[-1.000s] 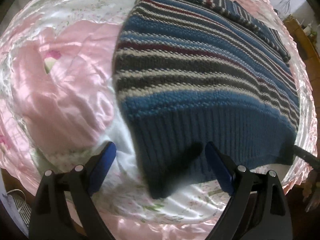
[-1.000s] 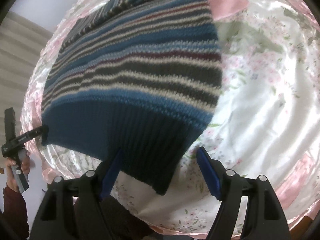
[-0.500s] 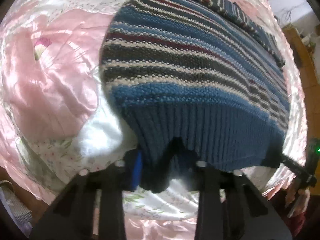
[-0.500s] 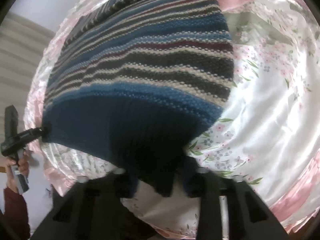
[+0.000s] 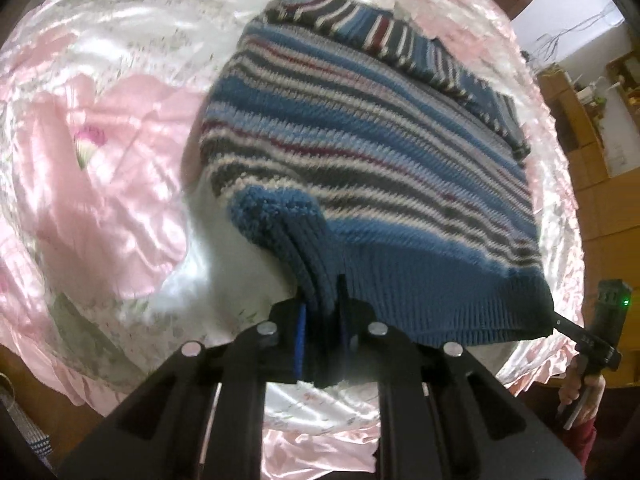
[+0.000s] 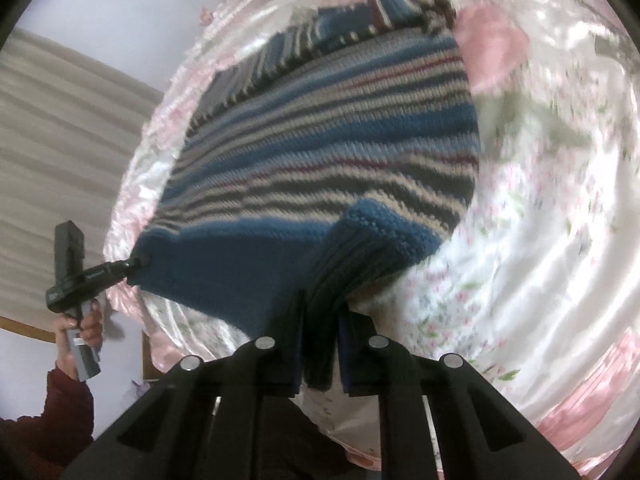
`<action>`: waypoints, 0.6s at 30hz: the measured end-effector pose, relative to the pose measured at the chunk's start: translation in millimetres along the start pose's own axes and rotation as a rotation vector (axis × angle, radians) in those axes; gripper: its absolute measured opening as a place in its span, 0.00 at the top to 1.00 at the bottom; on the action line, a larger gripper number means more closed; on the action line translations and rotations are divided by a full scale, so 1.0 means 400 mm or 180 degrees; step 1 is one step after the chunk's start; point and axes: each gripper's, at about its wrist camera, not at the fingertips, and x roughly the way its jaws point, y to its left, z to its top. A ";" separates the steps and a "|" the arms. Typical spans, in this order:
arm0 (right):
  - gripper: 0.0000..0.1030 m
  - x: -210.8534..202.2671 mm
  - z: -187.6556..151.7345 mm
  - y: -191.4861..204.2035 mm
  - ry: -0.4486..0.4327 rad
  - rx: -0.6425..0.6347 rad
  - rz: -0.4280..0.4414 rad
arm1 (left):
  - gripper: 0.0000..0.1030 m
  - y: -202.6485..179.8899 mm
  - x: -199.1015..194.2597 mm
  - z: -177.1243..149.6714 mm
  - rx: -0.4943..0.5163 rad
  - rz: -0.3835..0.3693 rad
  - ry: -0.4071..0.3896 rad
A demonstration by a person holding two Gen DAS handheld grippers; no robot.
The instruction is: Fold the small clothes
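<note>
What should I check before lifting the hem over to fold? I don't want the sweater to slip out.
1. Left gripper shut on hem: ok, ribbing bunched between the fingers.
2. Right gripper shut on hem: ok.
3. Grips at opposite hem corners: ok, each view shows the other gripper at the far corner.
4. Sweater lying flat on the bedspread: ok, only the pinched corners are raised.
5. Sleeves tucked in: cannot tell.
6. Grip depth enough for the lift: cannot tell.

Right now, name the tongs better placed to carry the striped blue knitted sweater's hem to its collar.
Neither leads: left tongs and right tongs each clamp a hem corner of the striped blue knitted sweater; probably lift together.
</note>
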 end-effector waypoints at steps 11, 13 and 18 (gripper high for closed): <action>0.88 -0.057 0.171 -0.006 -0.0204 0.0098 0.0022 | 0.89 -0.012 -0.007 0.145 -0.0034 -0.0079 -0.0298; 0.89 -0.047 0.217 -0.022 -0.0199 0.0205 0.0040 | 0.89 -0.013 0.012 0.174 -0.0051 -0.0070 -0.0315; 0.90 0.010 0.316 -0.062 -0.0120 0.0430 0.0032 | 0.89 0.001 0.065 0.244 -0.0165 -0.0079 -0.0312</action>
